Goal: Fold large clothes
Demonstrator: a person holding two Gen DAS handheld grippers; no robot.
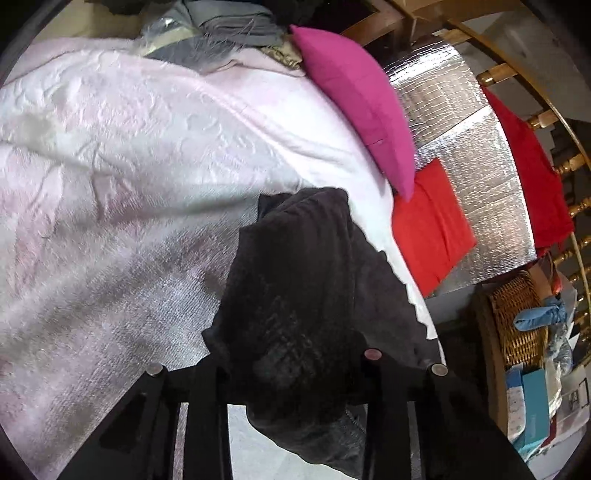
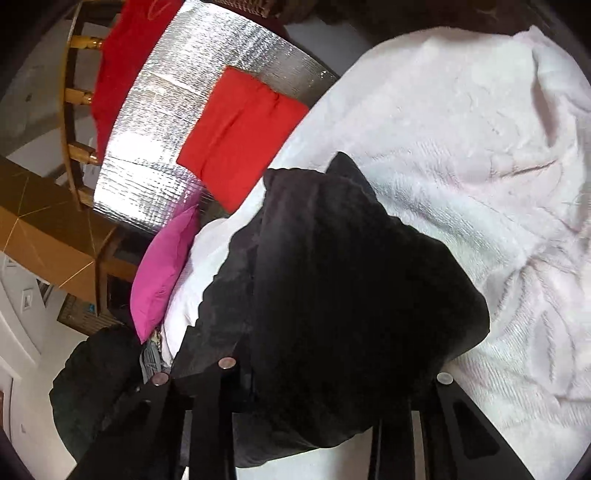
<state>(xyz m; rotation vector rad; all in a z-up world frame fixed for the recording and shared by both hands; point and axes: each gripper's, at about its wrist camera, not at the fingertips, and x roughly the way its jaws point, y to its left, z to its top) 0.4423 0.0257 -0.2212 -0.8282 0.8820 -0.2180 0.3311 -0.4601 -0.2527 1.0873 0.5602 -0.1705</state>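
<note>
The left gripper [image 1: 295,376] has its fingers closed on a bunched fold of the dark garment [image 1: 303,280]; the cloth fills the gap between them and hangs down past them toward the lower edge of the left wrist view. The right gripper [image 2: 321,373] likewise has its fingers clamped on the dark garment [image 2: 332,266], which mounds up in front of them and spills down between them. No earlier view is at hand, so only the grip itself can be told.

The garment lies on a pale pink bedspread [image 1: 129,155] that covers the bed, near the bed's edge where the cover's scalloped border shows. In the right wrist view the same bedspread [image 2: 480,155] spreads out wrinkled behind and beside the dark cloth.

A magenta pillow [image 1: 362,107] leans at the bed's edge, with a folded red cloth [image 1: 432,229] just beside it lying on a silver foil mat [image 1: 461,122]. The right wrist view shows the magenta pillow [image 2: 162,273], red cloth [image 2: 236,136] and foil mat [image 2: 155,129] too. Another red cloth [image 1: 528,166] hangs on a wooden railing [image 1: 569,166]. A wicker basket [image 1: 517,317] stands beyond the bed. Grey fringed cloth [image 1: 229,29] is piled at the bed's far end.
</note>
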